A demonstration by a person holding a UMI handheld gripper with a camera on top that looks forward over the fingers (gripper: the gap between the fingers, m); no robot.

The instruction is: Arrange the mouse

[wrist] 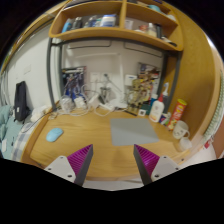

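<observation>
A light blue mouse (54,133) lies on the wooden desk (100,150), well ahead of my fingers and off to their left. A grey mouse mat (128,131) lies on the desk ahead of my right finger, apart from the mouse. My gripper (113,160) is open and empty above the desk's near part. Its two magenta pads (81,159) stand wide apart with only bare desk between them.
Bottles and jars (158,108) stand at the desk's back right, with white cups (180,130) nearer on the right. Cables and small items (85,103) lie at the back. A dark monitor (22,100) stands at the left. Shelves (115,22) hang above.
</observation>
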